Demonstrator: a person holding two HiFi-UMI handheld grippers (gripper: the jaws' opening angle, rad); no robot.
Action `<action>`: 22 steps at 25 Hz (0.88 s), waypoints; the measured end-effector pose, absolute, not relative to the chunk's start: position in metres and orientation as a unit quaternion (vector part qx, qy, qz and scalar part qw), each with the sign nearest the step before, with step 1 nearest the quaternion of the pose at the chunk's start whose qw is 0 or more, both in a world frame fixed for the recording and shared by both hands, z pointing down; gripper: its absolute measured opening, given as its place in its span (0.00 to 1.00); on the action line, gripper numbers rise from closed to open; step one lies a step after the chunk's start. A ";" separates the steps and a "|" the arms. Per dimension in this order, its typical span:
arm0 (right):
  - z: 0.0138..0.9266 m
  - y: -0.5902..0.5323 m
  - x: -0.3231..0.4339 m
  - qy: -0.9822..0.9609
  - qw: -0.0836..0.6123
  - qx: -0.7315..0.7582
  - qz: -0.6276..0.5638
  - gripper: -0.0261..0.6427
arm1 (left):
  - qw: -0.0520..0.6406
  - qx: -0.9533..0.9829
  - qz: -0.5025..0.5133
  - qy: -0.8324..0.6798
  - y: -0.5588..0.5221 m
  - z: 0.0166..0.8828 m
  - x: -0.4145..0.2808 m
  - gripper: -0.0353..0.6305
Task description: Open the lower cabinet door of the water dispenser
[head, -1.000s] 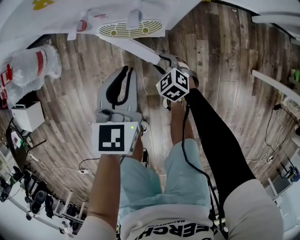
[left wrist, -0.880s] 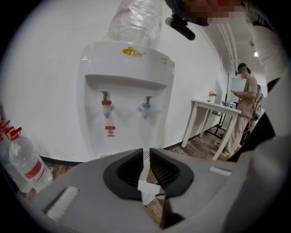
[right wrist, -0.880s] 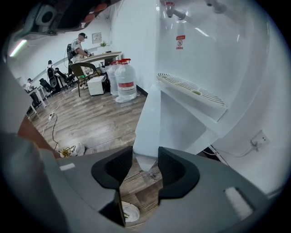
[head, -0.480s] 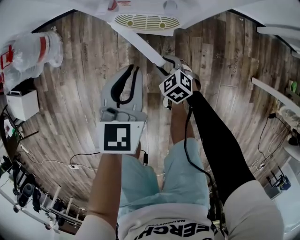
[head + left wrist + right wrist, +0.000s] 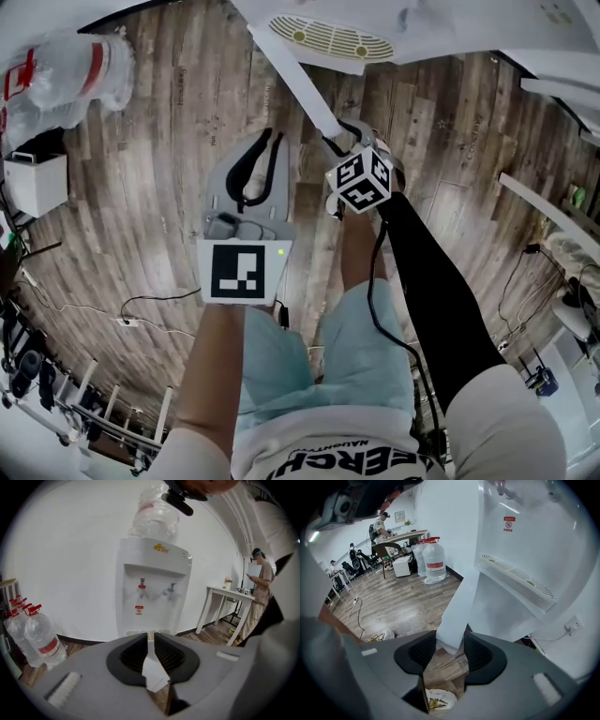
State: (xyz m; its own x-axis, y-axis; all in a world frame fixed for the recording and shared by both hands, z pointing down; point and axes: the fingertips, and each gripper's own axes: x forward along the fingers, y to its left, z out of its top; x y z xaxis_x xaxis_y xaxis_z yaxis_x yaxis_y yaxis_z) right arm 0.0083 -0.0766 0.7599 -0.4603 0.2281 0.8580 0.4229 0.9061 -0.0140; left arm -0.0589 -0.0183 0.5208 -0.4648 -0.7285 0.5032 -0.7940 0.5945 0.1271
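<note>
The white water dispenser stands against the wall, its drip tray at the top of the head view. Its lower cabinet door is swung out from the body, a thin white edge running down toward me. My right gripper is shut on the door's free edge; in the right gripper view the door sits pinched between the pads of that gripper. My left gripper hangs to the left of the door, apart from it, shut and holding nothing.
Large water bottles stand on the wood floor left of the dispenser, with a white box beside them. A white table and a standing person are to the right. Cables trail on the floor.
The right gripper has kept its hold on the door, which now reaches further out from the dispenser. The dispenser has slid right in the head view. The left gripper has barely moved.
</note>
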 end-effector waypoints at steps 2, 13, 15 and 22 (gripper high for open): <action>0.760 -0.069 0.008 -0.847 0.484 -0.194 -0.102 0.31 | 0.261 0.440 0.059 -0.857 -0.009 0.520 -0.062 0.14; 0.762 -0.030 0.008 -0.837 0.491 -0.209 -0.123 0.31 | 0.264 0.415 0.041 -0.870 0.037 0.521 -0.072 0.14; 0.763 -0.024 0.008 -0.835 0.490 -0.214 -0.130 0.31 | 0.263 0.414 0.041 -0.870 0.040 0.522 -0.073 0.14; 0.763 -0.002 0.005 -0.830 0.485 -0.228 -0.155 0.31 | 0.264 0.414 0.040 -0.870 0.054 0.525 -0.075 0.14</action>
State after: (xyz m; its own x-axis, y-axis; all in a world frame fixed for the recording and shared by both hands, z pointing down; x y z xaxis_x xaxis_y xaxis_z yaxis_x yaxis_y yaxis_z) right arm 0.0048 -0.0018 0.7632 -0.4257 0.2279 0.8757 0.5283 0.8483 0.0360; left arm -0.0750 0.0543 0.5246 -0.5180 -0.6994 0.4924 -0.7413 0.6543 0.1496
